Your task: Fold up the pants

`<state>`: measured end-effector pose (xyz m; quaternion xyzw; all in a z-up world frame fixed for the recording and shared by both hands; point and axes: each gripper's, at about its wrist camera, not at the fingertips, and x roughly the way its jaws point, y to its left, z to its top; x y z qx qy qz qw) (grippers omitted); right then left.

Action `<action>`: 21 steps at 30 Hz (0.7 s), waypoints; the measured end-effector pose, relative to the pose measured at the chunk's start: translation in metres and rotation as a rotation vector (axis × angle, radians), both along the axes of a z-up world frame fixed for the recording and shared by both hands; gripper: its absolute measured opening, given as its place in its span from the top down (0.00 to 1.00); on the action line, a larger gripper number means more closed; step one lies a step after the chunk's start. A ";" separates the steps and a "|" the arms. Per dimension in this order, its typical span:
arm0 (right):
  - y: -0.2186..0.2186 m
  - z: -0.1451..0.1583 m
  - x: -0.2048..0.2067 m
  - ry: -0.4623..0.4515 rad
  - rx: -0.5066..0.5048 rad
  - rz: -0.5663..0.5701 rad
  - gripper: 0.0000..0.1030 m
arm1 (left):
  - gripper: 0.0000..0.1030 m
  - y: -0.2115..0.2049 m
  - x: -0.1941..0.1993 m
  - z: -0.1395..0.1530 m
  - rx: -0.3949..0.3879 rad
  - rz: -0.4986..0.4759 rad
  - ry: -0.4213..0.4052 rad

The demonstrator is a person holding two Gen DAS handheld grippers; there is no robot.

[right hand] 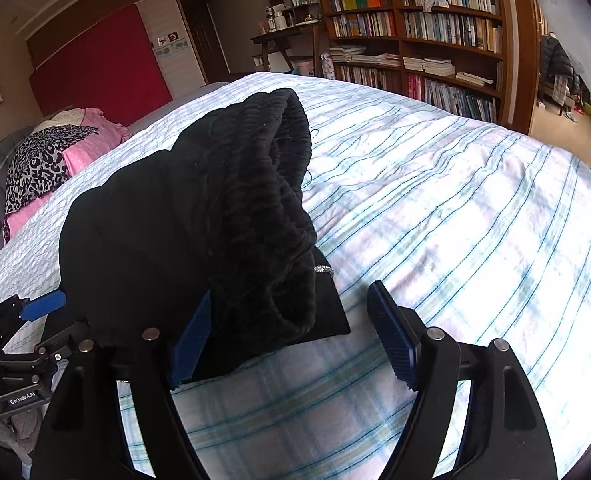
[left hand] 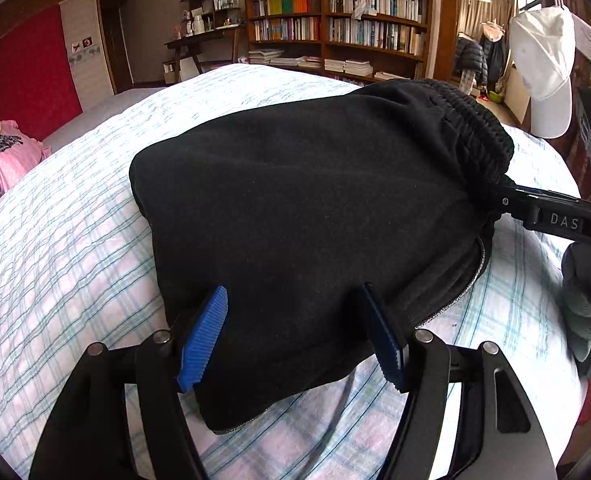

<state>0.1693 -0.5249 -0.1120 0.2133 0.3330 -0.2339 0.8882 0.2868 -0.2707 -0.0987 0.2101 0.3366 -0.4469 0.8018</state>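
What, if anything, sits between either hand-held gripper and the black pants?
Nothing visible. The left hand-held gripper is open, straddling the near edge of the folded pants. The right hand-held gripper is open at the waistband. Only the checked bedspread lies around them.

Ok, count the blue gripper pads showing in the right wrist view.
3. Two on the right gripper: one tucked by the pants waistband, one over the bare bedspread. One on the left gripper at the left edge; its other pad is hidden.

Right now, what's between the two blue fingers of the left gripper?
In the left wrist view, the folded black pants lie between the left gripper fingers; the pads stand apart, not pinching. Beneath is the checked bedspread.
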 end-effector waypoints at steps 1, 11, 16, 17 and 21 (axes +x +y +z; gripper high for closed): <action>-0.001 0.000 -0.001 -0.006 0.001 0.000 0.25 | 0.34 0.000 -0.003 0.001 -0.001 0.002 -0.001; 0.030 0.040 -0.032 -0.108 -0.092 -0.039 0.23 | 0.22 0.008 -0.008 0.005 -0.027 0.090 -0.054; 0.048 0.053 -0.043 -0.129 -0.118 -0.032 0.19 | 0.18 0.014 -0.007 0.013 -0.048 0.130 -0.078; 0.051 0.055 -0.044 -0.131 -0.121 -0.029 0.19 | 0.16 0.015 -0.006 0.014 -0.053 0.136 -0.079; 0.065 0.060 -0.048 -0.132 -0.149 -0.018 0.16 | 0.15 0.016 -0.006 0.020 -0.066 0.154 -0.101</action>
